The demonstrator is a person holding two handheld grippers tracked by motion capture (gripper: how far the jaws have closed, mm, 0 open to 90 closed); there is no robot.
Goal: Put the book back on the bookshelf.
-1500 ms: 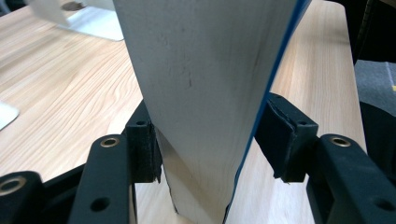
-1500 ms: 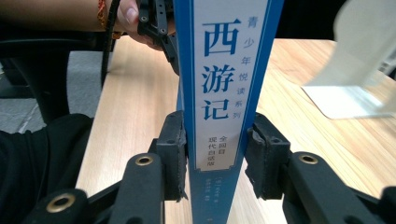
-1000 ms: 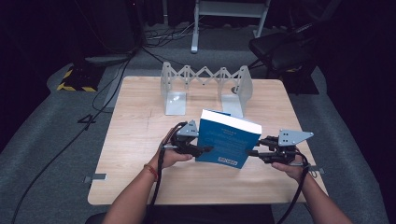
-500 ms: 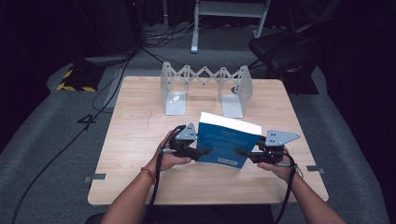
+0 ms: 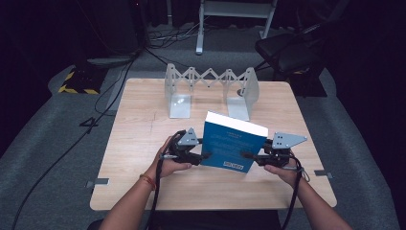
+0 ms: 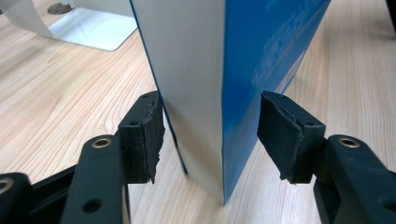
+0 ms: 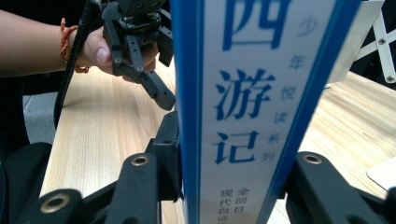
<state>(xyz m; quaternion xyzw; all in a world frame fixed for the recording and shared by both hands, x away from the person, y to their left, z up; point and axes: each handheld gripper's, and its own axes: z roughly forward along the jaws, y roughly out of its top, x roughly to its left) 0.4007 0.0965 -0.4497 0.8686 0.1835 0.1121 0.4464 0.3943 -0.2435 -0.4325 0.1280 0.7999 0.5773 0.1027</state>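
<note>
A blue book (image 5: 230, 146) stands tilted on edge over the near part of the wooden table (image 5: 143, 120), held between my two grippers. My right gripper (image 5: 245, 155) is shut on its spine (image 7: 243, 93), with the jaws (image 7: 233, 172) pressing both covers. My left gripper (image 5: 205, 155) reaches in from the other side. Its jaws (image 6: 210, 135) straddle the white page edge (image 6: 196, 70) and have just been closing. One pad (image 6: 144, 135) lies against the book and the other pad (image 6: 285, 135) stands a little off the blue cover. The left gripper (image 7: 154, 88) also shows beyond the spine in the right gripper view.
A grey metal folding book rack (image 5: 209, 88) stands at the back middle of the table. Past the far edge are a dark chair (image 5: 287, 52), a white stand (image 5: 198, 28) and cables on the floor. Bare wood lies left and right of the book.
My right hand has edged slightly inward toward the book. The book and my left hand stay almost where they were.
</note>
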